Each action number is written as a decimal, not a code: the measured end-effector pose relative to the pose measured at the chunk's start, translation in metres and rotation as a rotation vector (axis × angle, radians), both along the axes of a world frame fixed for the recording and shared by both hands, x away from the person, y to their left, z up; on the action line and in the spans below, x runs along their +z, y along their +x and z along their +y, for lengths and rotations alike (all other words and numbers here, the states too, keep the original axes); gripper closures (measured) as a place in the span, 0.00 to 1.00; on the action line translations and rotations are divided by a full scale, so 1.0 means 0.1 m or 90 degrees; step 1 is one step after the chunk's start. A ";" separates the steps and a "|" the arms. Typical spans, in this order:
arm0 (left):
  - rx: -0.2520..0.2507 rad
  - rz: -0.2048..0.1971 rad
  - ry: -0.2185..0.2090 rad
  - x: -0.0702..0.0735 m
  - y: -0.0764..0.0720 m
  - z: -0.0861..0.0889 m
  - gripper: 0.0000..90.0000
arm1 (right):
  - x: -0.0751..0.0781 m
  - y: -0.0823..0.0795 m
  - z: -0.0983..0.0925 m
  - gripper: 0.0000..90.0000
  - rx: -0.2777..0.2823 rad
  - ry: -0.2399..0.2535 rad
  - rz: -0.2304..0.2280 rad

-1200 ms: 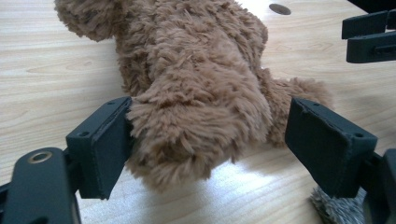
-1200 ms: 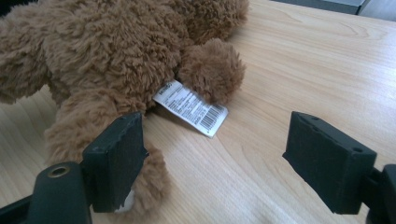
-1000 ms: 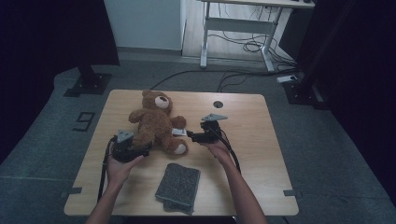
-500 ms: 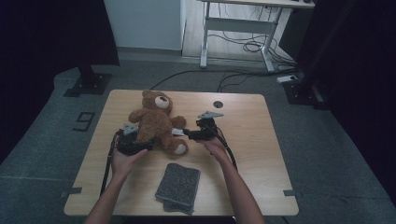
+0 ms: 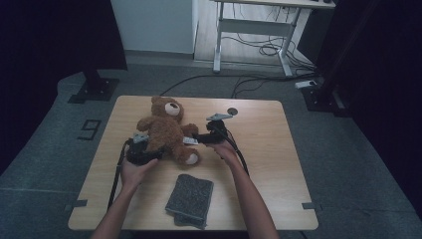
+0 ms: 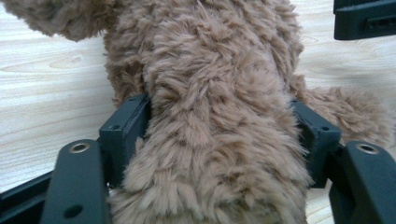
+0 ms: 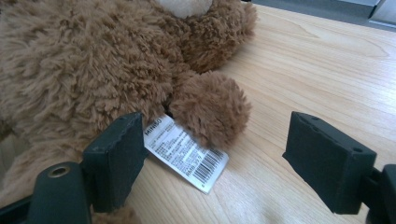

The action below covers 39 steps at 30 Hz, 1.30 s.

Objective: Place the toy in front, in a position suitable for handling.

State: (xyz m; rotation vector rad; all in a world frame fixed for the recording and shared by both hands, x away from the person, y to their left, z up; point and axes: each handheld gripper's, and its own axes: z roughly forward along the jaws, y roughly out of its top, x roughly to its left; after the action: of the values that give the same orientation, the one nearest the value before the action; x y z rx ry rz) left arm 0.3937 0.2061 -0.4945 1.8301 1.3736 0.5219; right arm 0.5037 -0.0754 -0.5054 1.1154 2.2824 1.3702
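A: Your left gripper (image 6: 210, 140) has just been closing, and the teddy bear's leg is between its jaws. In the left gripper view both pads sit against the fur, one on each side of the limb, so it's grasping the teddy bear (image 5: 166, 132).

B: And the right one?

A: Your right gripper (image 7: 212, 158) is spread wide and holds nothing. In the right gripper view the bear's paw sits between the jaws, nearer the left jaw, clear of the right one. The white tag (image 7: 187, 151) with the barcode lies flat on the table (image 5: 278, 149) under that paw, its left end just beside the left pad.

B: Where's the bear in the frame?

A: High view: centre-left of the table, on its back, head toward the top of the frame. Left gripper comes in at its lower-left side, right gripper from its right side.

B: Hands?

A: Both forearms rise from the bottom edge and angle inward to the bear. The folded grey cloth (image 5: 190, 199) lies between them, near the bottom edge, apart from the bear.
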 end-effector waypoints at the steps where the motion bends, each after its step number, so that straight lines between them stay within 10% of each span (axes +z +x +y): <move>1: -0.001 0.000 0.000 0.00 0.00 0.00 0.37 | -0.01 0.01 0.01 0.22 0.000 0.003 0.002; 24: -0.005 0.007 0.008 0.00 -0.01 0.02 0.57 | -0.29 0.42 0.28 0.24 -0.003 -0.026 0.027; 39: 0.006 0.012 0.006 0.02 -0.02 0.01 0.60 | -0.38 0.48 0.43 0.49 0.025 -0.053 0.031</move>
State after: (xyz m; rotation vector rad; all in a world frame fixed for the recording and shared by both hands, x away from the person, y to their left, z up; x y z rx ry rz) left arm 0.3914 0.2070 -0.4926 1.8410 1.3962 0.5181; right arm 0.5518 -0.0329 -0.5430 1.0954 2.3845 1.2613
